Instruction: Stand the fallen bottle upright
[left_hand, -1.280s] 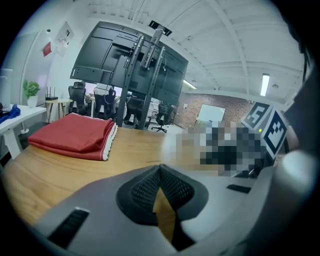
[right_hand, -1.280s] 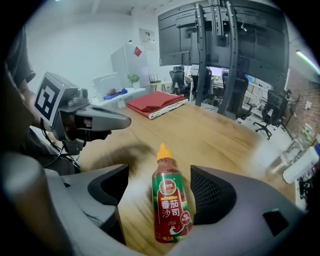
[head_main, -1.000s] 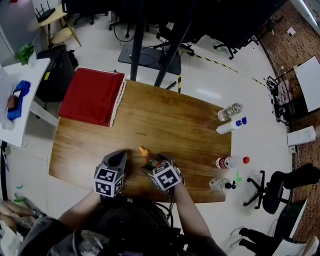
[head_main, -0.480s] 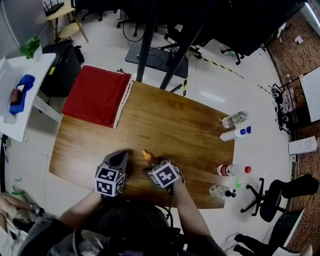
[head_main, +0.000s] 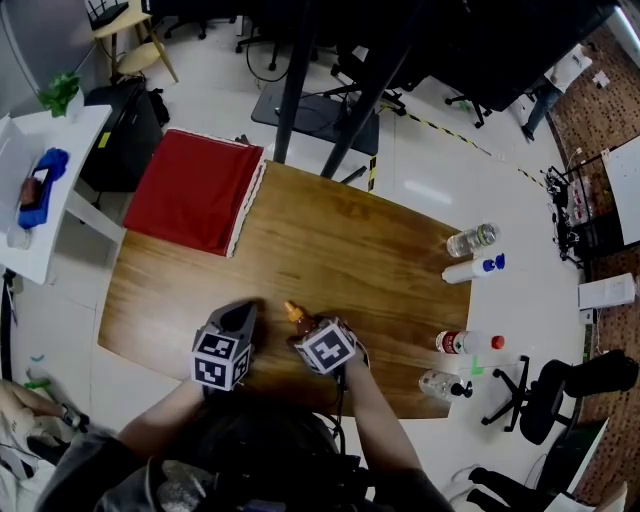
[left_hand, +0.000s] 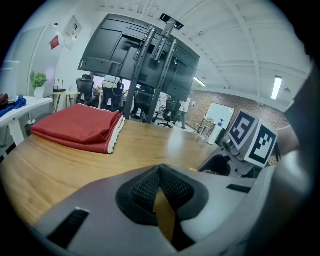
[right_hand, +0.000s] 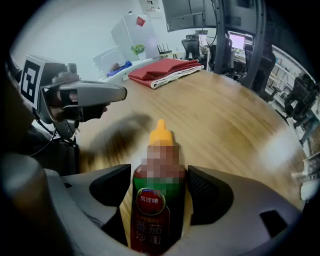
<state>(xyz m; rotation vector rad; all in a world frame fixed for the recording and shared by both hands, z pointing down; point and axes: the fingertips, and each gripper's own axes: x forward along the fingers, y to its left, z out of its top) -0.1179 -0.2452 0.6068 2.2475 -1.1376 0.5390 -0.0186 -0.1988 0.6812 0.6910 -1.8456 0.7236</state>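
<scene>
One bottle (right_hand: 152, 220) between the jaws of our right gripper (right_hand: 159, 187), just closing, pads not yet pressing; we should clamp squarely, then tilt upright; left gripper (left_hand: 160, 172) closed, empty.

In the right gripper view the ketchup bottle (right_hand: 152, 215) lies between the jaws of the right gripper (right_hand: 159, 175), which have just been closing; whether the pads press on it cannot be told. The bottle's base is cut off below, and the table (right_hand: 240, 130) beyond the jaws is smeared. In the head view that gripper's marker cube (head_main: 328, 350) covers the bottle except its orange cap and neck. Far to its right, the clear bottle (head_main: 470, 240), white bottle (head_main: 470, 269), red-capped bottle (head_main: 464, 342) and pump bottle (head_main: 440, 383) are too small to read
</scene>
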